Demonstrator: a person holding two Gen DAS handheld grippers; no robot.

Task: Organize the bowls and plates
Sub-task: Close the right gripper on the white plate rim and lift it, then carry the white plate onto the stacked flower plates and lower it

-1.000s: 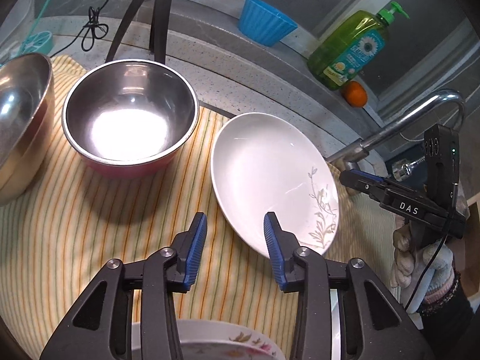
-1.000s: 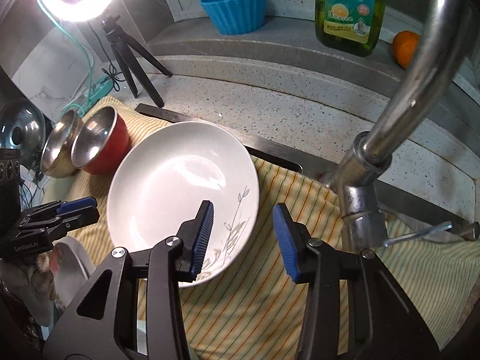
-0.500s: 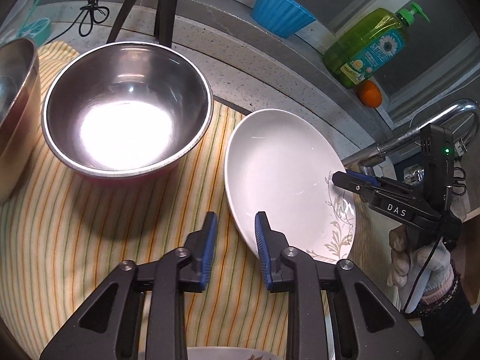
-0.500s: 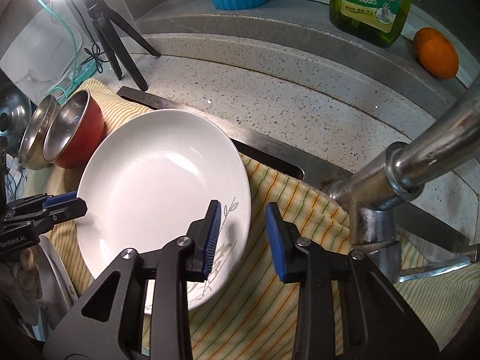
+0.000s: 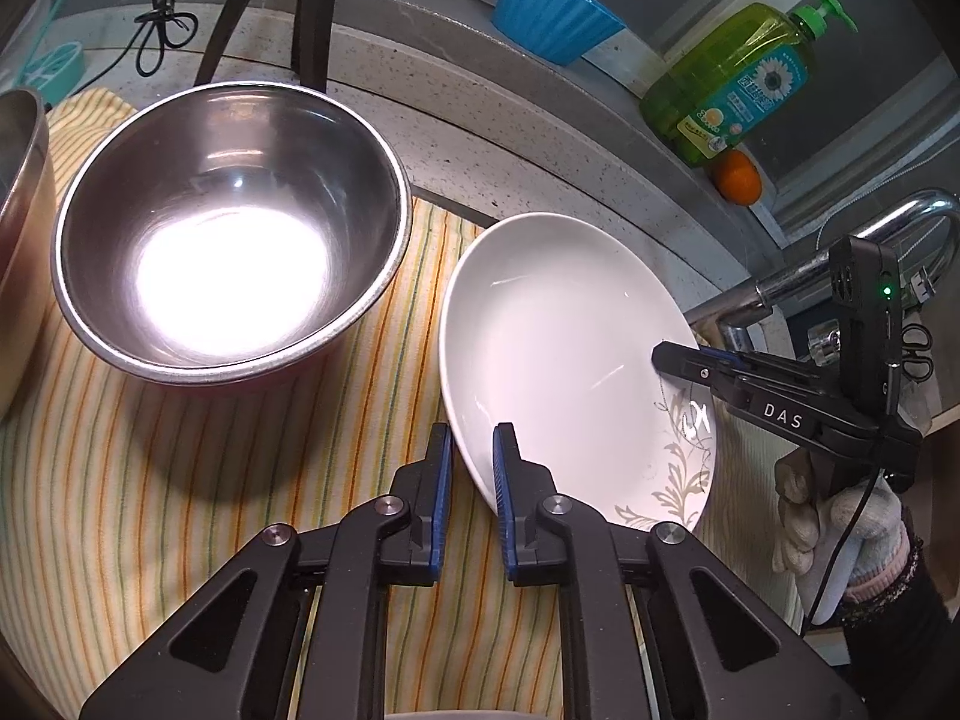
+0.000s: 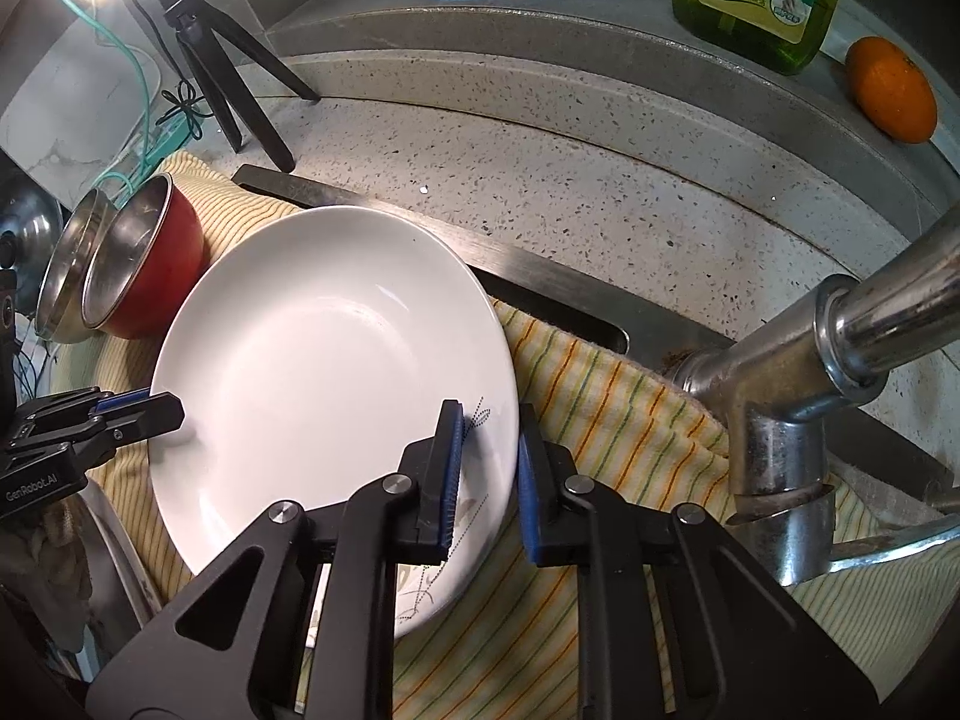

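Note:
A white plate with a leaf pattern (image 5: 558,348) lies on the striped cloth (image 5: 150,510). It also shows in the right wrist view (image 6: 324,372). My left gripper (image 5: 471,450) has its jaws narrowed around the plate's near-left rim. My right gripper (image 6: 489,432) has its jaws narrowed around the plate's opposite rim, by the leaf pattern. Each gripper shows in the other's view: the right gripper (image 5: 690,357), the left gripper (image 6: 138,408). A steel bowl with a red outside (image 5: 228,228) sits left of the plate, beside a second steel bowl (image 5: 18,228).
A chrome tap (image 6: 798,384) stands close to my right gripper's right side. On the ledge behind are a blue cup (image 5: 552,18), a green soap bottle (image 5: 732,84) and an orange (image 5: 739,177). A tripod (image 6: 222,60) stands at the back left.
Both grippers have moved in onto the plate's rim from opposite sides, and their jaws have narrowed from wide open to close around the rim.

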